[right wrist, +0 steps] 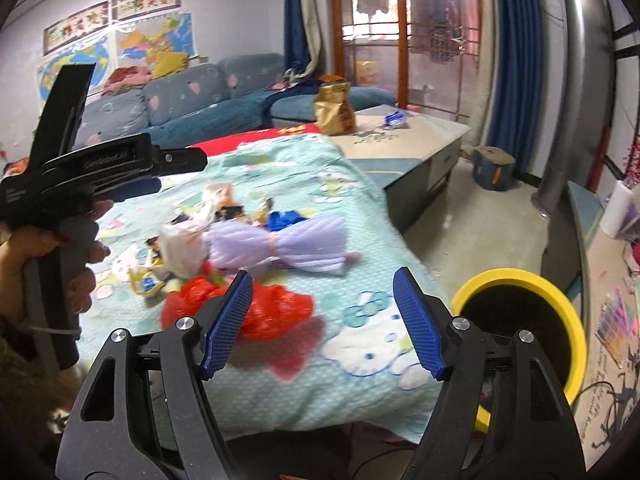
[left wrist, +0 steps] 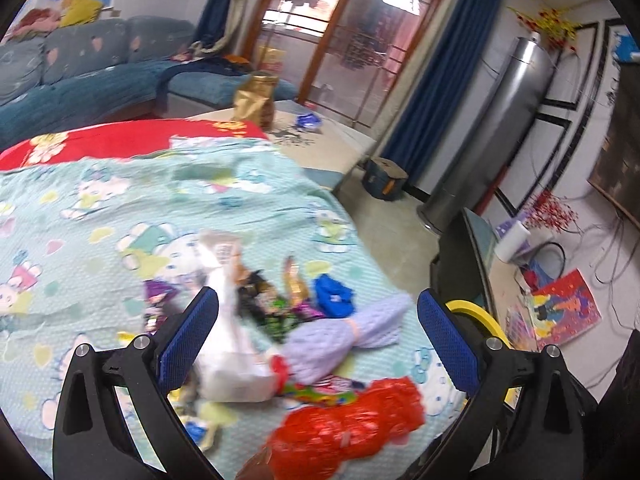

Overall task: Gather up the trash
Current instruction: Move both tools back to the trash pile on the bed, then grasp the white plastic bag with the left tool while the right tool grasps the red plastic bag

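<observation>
Blurred by motion at centre of both views: trash pile [right wrist: 224, 240] of wrappers on the cartoon bedsheet [right wrist: 360, 340], with lilac cloth bundle [right wrist: 280, 246] and red plastic bag [right wrist: 256, 308]. Printing on wrappers unreadable. Left gripper [left wrist: 316, 316] spread wide, holding nothing, one pad beside a white bag [left wrist: 230, 344]. Right gripper [right wrist: 322, 320] also wide, empty, above the sheet. Yellow-rimmed bin [right wrist: 516, 276] at lower right, partly cut off.

A blue sofa [right wrist: 208, 104] faces a gold bag [right wrist: 334, 108].
</observation>
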Motion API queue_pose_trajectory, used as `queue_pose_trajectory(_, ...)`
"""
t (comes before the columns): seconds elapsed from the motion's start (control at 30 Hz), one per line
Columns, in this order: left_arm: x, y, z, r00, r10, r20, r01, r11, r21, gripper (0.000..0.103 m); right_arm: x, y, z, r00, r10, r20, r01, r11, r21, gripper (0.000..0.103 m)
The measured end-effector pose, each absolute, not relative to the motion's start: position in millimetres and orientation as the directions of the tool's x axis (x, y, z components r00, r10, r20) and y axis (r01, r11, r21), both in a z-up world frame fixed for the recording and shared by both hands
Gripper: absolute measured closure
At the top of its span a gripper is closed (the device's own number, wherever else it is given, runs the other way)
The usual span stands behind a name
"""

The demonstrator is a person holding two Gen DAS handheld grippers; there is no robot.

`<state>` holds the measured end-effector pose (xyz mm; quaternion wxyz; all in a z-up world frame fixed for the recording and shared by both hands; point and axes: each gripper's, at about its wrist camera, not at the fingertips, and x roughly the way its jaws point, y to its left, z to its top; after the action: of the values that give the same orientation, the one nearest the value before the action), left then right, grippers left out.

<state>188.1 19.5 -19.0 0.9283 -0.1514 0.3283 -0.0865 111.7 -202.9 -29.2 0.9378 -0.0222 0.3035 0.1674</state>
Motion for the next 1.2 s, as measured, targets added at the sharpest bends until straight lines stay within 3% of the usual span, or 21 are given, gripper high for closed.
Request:
queue_pose_trajectory(0.27, 179.5, 57.4, -39.6, 0.748, -0.209, -0.629, -0.007, 0.947, -0.322, 0.006, 116.7, -177.2, -45.4, 0.708, 0.342, -0.617, -0.382, 0.921, 0.073, 0.037)
queue_pose_trajectory(0.5, 173.6, 57.5, -66.5, 0.691, -0.245, -0.680, 0.026, 0.949, -0.315, 0.008, 135.5, -157.6, -72.1, 0.636, 0.350, -0.688, -0.407, 0.909, 0.086, 0.037)
queue_pose_trajectory(0.53, 173.5, 55.9, -68.2, 0.688, -0.247, -0.682, 0.031, 0.949, -0.313, 0.010, 137.8, -155.1, -75.0, 0.628, 0.349, -0.696, -0.409, 0.908, 0.087, 0.037)
queue_pose_trajectory(0.57, 174.1, 53.6, -70.5, 0.682, -0.252, -0.686, 0.040, 0.950, -0.310, 0.019, 139.2, -153.0, -77.2, 0.620, 0.352, -0.701, -0.413, 0.906, 0.090, 0.037)
queue_pose_trajectory(0.6, 175.0, 51.0, -72.4, 0.675, -0.260, -0.690, 0.049, 0.950, -0.309, 0.023, 140.0, -150.6, -79.7, 0.609, 0.359, -0.707, -0.421, 0.902, 0.096, 0.039)
queue_pose_trajectory(0.77, 182.7, 42.9, -86.8, 0.636, -0.260, -0.727, 0.058, 0.955, -0.291, 0.040, 140.6, -142.9, -85.4, 0.565, 0.385, -0.730, -0.452, 0.884, 0.116, 0.068)
queue_pose_trajectory(0.8, 183.4, 42.5, -88.8, 0.630, -0.262, -0.731, 0.058, 0.955, -0.292, 0.042, 139.7, -141.4, -85.9, 0.557, 0.390, -0.733, -0.461, 0.880, 0.118, 0.077)
queue_pose_trajectory(0.93, 185.8, 41.2, -93.5, 0.621, -0.254, -0.742, 0.057, 0.958, -0.280, 0.047, 136.2, -136.3, -86.0, 0.546, 0.393, -0.740, -0.481, 0.870, 0.107, 0.092)
queue_pose_trajectory(1.2, 187.0, 46.4, -89.3, 0.620, -0.248, -0.745, 0.047, 0.959, -0.280, 0.067, 132.0, -140.3, -78.9, 0.560, 0.404, -0.723, -0.488, 0.866, 0.107, 0.102)
